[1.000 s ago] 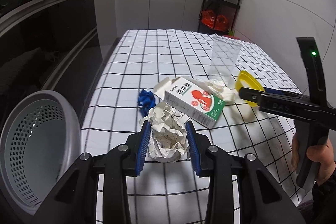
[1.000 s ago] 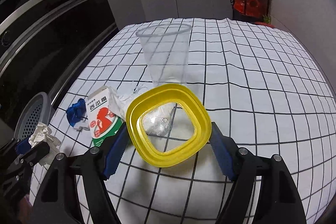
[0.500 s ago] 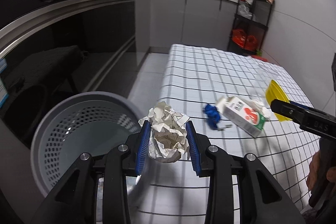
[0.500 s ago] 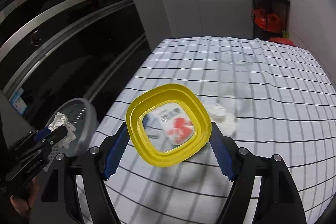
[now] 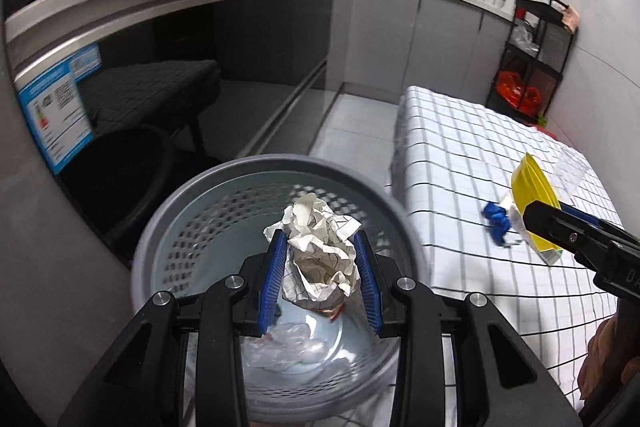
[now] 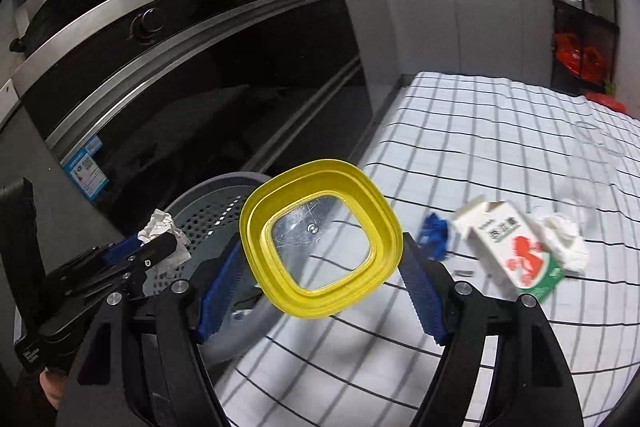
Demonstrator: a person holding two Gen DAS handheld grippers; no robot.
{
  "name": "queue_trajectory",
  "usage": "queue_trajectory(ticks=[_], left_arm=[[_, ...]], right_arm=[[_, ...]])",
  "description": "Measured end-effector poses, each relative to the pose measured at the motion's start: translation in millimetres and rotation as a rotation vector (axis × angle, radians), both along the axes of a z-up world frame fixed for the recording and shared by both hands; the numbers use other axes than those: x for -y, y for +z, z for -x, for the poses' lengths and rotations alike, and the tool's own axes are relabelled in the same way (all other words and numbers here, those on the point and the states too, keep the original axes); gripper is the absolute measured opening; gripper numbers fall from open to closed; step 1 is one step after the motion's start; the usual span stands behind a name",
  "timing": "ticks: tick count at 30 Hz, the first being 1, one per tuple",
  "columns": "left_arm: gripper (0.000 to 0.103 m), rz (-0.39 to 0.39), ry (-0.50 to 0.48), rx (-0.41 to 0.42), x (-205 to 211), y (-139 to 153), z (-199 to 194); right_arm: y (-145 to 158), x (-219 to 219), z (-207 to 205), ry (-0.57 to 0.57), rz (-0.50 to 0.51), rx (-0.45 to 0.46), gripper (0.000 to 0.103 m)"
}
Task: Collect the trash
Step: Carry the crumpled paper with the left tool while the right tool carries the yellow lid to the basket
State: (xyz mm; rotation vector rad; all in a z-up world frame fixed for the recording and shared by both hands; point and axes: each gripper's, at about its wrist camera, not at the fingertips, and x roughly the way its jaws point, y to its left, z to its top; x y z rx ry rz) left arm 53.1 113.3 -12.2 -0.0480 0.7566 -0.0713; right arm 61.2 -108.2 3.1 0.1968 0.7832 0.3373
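My left gripper (image 5: 320,259) is shut on a crumpled paper ball (image 5: 320,251) and holds it over the grey perforated waste basket (image 5: 200,203), which has clear plastic wrap (image 5: 284,347) at its bottom. My right gripper (image 6: 320,279) is shut on a yellow square lid (image 6: 320,239) with a clear centre, above the table edge beside the basket (image 6: 216,195). A white and green carton (image 6: 512,247), a blue scrap (image 6: 434,233) and a white tissue wad (image 6: 568,239) lie on the checked tablecloth (image 6: 480,131).
A clear plastic cup (image 5: 570,171) stands on the table beyond the lid. Dark oven fronts and steel counter edges (image 6: 180,39) run along the left. A black shelf rack (image 5: 536,59) stands at the back right. Grey floor (image 5: 352,131) lies between table and cabinets.
Both grippers have swung left. The paper ball has moved from beside the basket rim to over its middle. The yellow lid has moved from above the table to its left edge.
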Motion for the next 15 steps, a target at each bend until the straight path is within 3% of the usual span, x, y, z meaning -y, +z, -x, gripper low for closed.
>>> queue_trajectory(ticks=[15], left_arm=[[0.035, -0.003, 0.076, -0.074, -50, -15, -13]], right_arm=[[-23, -74, -22, 0.149, 0.006, -0.073, 0.073]])
